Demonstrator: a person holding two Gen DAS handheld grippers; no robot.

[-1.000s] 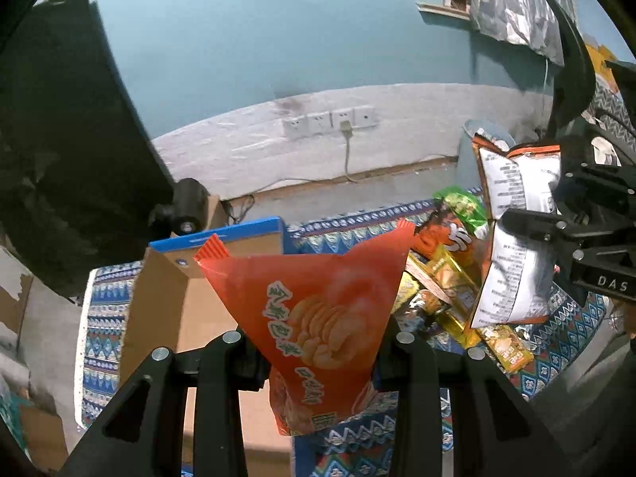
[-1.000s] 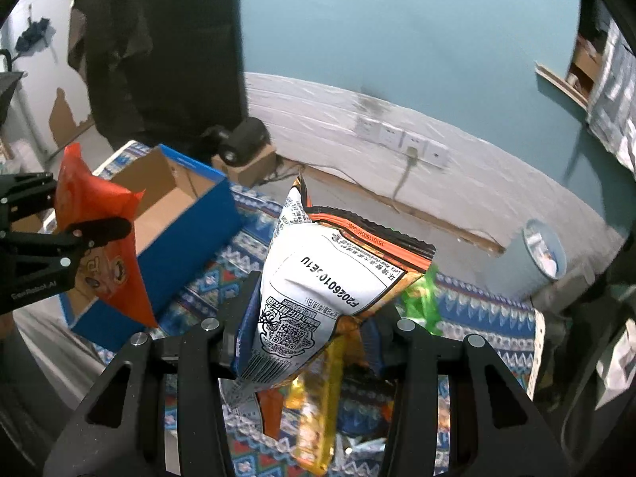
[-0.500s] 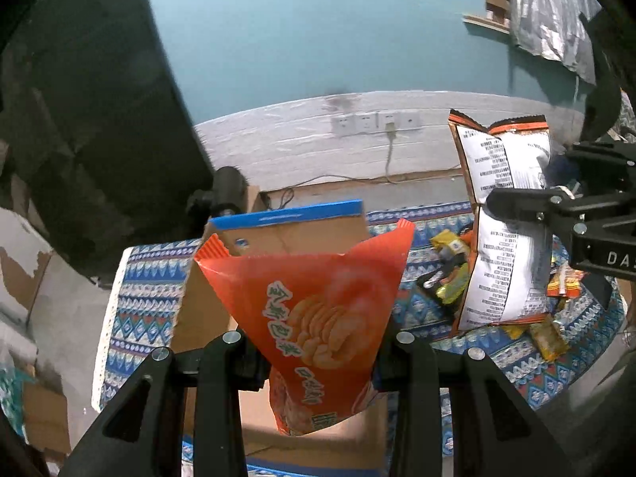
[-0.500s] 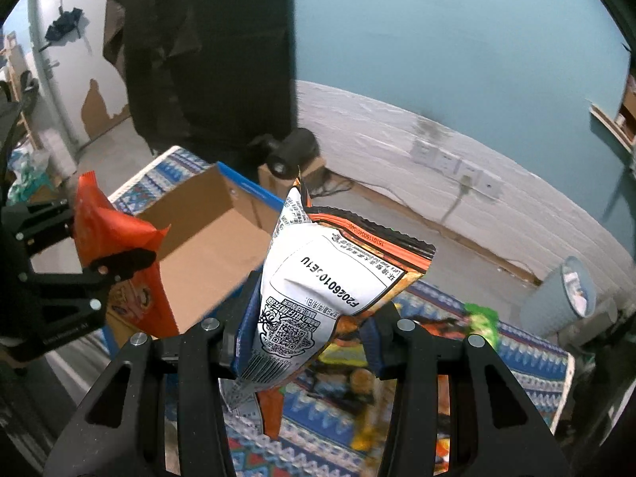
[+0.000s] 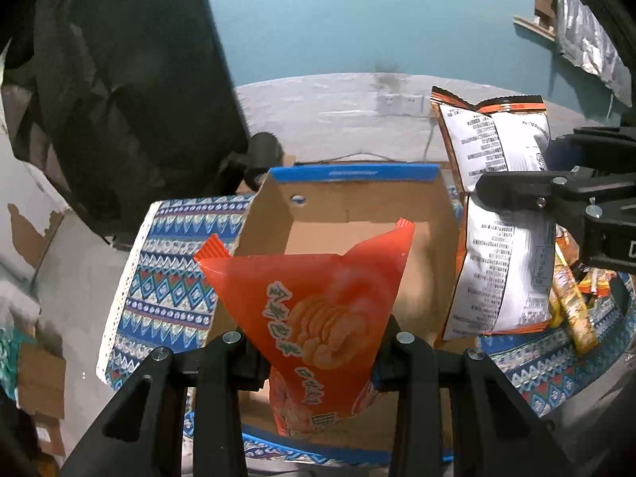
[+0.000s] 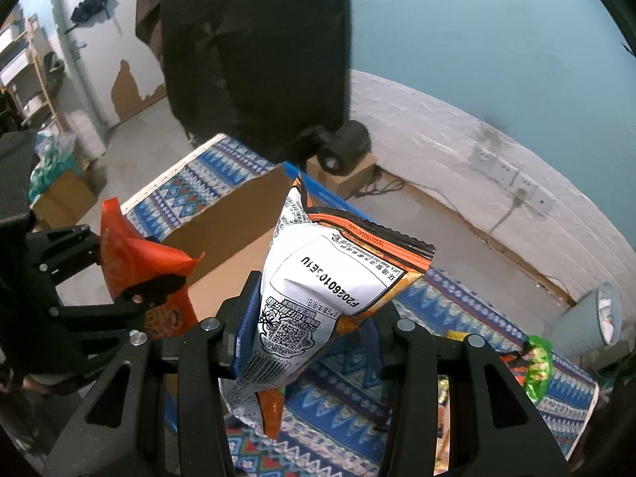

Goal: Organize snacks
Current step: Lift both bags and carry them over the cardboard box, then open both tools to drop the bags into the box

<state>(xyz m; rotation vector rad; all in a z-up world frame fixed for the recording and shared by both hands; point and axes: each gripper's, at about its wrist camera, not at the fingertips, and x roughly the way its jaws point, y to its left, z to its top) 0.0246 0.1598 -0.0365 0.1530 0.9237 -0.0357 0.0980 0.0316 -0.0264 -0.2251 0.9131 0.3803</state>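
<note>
The left gripper (image 5: 318, 351) pinches a glossy orange snack bag (image 5: 318, 318) at frame centre, over the open brown cardboard box (image 5: 357, 214) — the right gripper (image 6: 310, 342) pinches a white-and-orange printed snack bag (image 6: 318, 298), centre frame.

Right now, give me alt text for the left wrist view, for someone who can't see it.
The left tongs grip an orange snack bag above an open cardboard box that sits on a blue patterned cloth. At right, the right tongs hold a white and orange snack bag beside the box, with loose snack packets lying behind it.
</note>
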